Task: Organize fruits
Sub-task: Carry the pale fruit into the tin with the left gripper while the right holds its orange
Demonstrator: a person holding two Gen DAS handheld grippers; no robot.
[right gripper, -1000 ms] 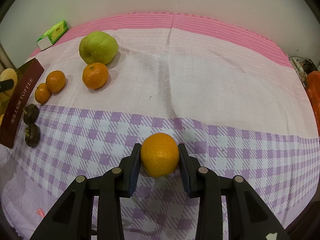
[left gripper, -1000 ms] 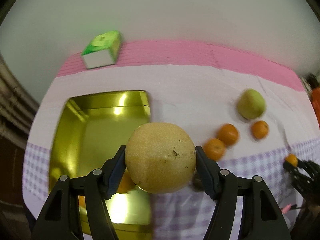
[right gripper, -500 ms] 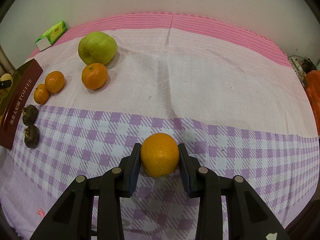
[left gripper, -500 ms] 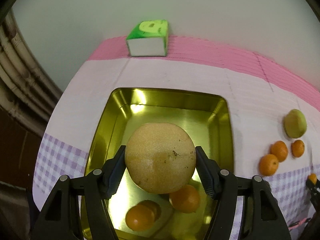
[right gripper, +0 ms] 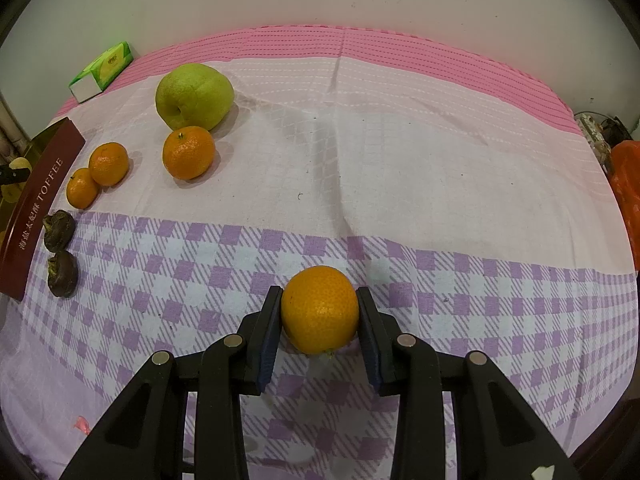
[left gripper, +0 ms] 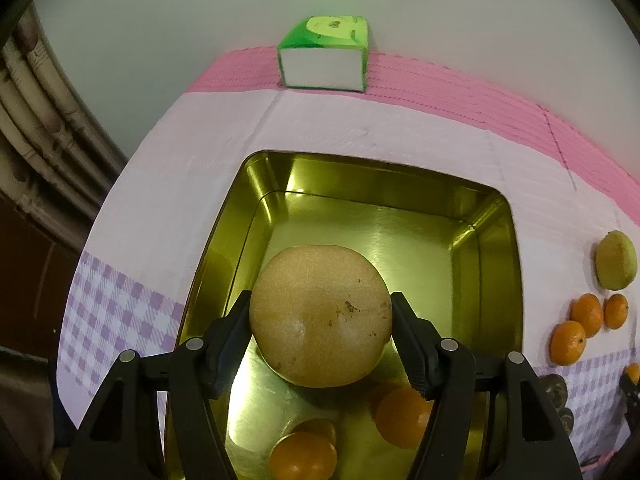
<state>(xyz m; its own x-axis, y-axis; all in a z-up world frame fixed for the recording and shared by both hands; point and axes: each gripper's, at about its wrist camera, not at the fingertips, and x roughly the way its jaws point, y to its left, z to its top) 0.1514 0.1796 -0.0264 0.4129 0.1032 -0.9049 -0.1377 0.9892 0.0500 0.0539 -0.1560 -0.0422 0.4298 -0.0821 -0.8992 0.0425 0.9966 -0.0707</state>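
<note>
My left gripper [left gripper: 320,320] is shut on a big tan pear [left gripper: 320,314] and holds it above the gold tin [left gripper: 400,236]. Two oranges [left gripper: 402,416] lie in the tin's near end. My right gripper [right gripper: 319,314] is shut on an orange [right gripper: 319,308] low over the purple-checked cloth. A green pear [right gripper: 194,96] and three oranges [right gripper: 188,152] lie on the cloth at the left of the right wrist view. They also show at the right edge of the left wrist view [left gripper: 576,320].
A green tissue pack [left gripper: 324,56] stands at the far edge by the wall. The tin's dark red TOFFEE side [right gripper: 36,204] shows at the left, with two dark brown lumps [right gripper: 60,244] next to it. An orange bag [right gripper: 628,184] sits at the right edge.
My left gripper has swung left with the tan pear, from beside the tin to over it. The right gripper and its orange have hardly moved.
</note>
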